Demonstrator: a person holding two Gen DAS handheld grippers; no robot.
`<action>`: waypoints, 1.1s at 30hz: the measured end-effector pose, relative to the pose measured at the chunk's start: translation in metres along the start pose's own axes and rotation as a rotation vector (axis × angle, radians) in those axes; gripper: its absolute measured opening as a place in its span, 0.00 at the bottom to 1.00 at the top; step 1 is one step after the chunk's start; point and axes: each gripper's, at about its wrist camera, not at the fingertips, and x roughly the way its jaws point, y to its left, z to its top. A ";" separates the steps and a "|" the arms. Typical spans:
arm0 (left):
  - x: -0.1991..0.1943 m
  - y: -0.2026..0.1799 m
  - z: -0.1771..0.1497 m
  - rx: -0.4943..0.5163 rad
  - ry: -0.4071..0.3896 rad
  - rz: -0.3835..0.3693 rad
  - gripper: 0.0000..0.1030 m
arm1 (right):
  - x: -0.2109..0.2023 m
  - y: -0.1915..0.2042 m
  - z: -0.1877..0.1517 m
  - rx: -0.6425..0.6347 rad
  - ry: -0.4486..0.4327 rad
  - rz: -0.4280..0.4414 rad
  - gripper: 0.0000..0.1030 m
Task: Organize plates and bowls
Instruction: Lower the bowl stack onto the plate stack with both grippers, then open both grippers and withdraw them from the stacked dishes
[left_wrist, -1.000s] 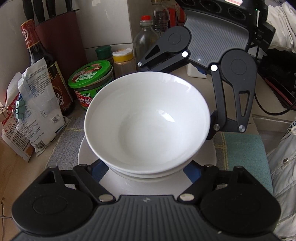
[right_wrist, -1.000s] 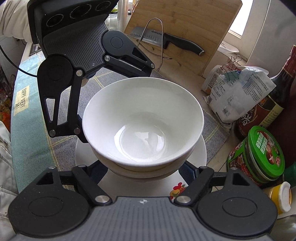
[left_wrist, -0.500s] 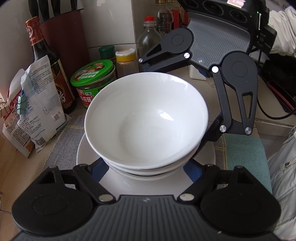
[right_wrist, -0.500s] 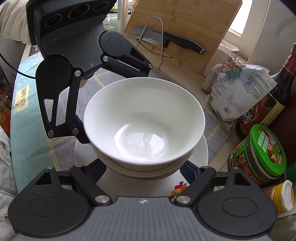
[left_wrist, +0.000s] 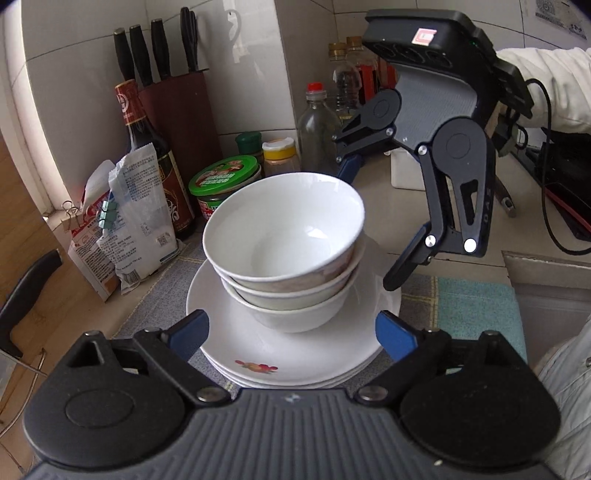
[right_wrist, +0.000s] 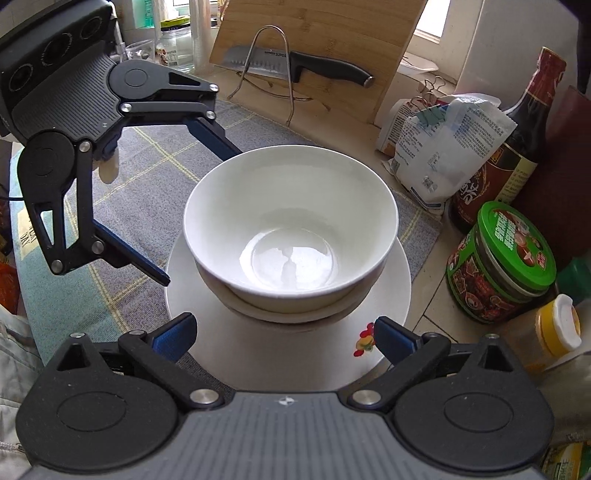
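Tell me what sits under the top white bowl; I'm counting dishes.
Under the top bowl two more bowls are nested, resting on stacked white plates. The plate centres are covered, so their exact count stays unclear.

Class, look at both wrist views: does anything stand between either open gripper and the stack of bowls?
Nothing visible does. The left gripper and right gripper, jaws opening, both face the stack of bowls directly.

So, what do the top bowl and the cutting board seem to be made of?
Top bowl: probably glazed ceramic or porcelain; white, glossy, with bright reflections inside. Cutting board: looks like bamboo or wood; light brown, matte, with visible strip grain.
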 end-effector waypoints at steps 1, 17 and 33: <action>-0.007 -0.004 -0.002 -0.006 -0.019 0.017 0.98 | -0.002 0.005 0.000 0.028 0.014 -0.040 1.00; -0.108 -0.047 -0.023 -0.411 -0.085 0.301 0.99 | -0.051 0.112 0.003 0.561 -0.054 -0.428 1.00; -0.138 -0.058 -0.015 -0.548 0.036 0.373 0.99 | -0.091 0.182 -0.003 0.829 -0.202 -0.658 1.00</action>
